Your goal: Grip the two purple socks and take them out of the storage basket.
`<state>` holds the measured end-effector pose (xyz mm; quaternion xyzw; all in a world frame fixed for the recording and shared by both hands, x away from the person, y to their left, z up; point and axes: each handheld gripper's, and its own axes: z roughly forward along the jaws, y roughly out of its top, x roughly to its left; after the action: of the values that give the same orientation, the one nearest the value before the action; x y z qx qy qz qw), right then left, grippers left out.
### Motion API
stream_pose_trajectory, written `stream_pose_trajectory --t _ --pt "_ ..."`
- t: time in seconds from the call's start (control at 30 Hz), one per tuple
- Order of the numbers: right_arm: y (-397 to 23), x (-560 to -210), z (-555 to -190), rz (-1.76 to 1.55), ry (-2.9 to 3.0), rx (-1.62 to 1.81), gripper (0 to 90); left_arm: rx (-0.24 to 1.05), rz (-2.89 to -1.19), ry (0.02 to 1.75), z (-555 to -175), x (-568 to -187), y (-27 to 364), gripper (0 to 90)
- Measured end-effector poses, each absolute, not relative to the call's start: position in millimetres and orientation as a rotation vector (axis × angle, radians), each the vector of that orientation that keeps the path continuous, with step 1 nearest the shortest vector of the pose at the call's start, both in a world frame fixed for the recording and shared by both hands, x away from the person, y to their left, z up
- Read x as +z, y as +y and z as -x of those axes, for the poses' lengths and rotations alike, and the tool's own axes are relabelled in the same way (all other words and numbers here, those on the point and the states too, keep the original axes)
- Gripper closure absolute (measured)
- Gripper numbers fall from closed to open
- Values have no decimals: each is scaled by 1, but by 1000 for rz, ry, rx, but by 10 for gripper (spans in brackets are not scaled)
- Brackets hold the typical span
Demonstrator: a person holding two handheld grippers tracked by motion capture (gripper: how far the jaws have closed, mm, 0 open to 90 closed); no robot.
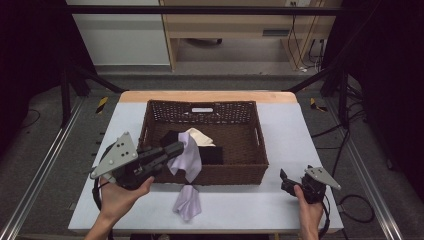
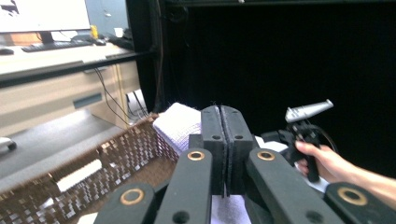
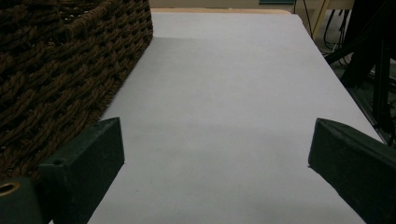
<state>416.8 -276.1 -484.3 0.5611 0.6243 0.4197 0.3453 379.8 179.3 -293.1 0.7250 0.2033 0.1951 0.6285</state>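
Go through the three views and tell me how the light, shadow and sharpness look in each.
High view: even light on the white table, dark surroundings, slightly soft. Left gripper view: black backdrop, bright desk at left, the shut left gripper clamping the lilac cloth, the brown wicker basket grainy. Right gripper view: dim; the basket throws a soft shadow on the table, the open right gripper near-black.

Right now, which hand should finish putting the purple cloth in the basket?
Left, probably. The left gripper already has its jaws shut on the purple cloth, which hangs over the basket's front wall. The right gripper sits open on the table, beside the basket and away from the cloth.
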Motion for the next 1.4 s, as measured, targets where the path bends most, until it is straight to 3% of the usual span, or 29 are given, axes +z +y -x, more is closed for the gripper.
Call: stream_pose_trajectory --t 0.57,0.87,0.97,1.13,1.4 --pt "-275 -484 -416 -1456 1614 1083 40 318 -1895 631 -370 -406 189 883" --pt "-275 -484 -416 -1452 1613 1079 40 353 -2006 747 -376 -450 200 840" --pt "-275 -484 -416 -1448 1614 1075 40 367 -2008 773 -377 -455 204 751" --pt "-275 -484 -416 -1456 1613 1079 41 456 -1951 837 -378 -457 222 517" --pt "-276 -484 -417 -1461 1610 1088 39 480 -1961 951 -385 -468 244 371"
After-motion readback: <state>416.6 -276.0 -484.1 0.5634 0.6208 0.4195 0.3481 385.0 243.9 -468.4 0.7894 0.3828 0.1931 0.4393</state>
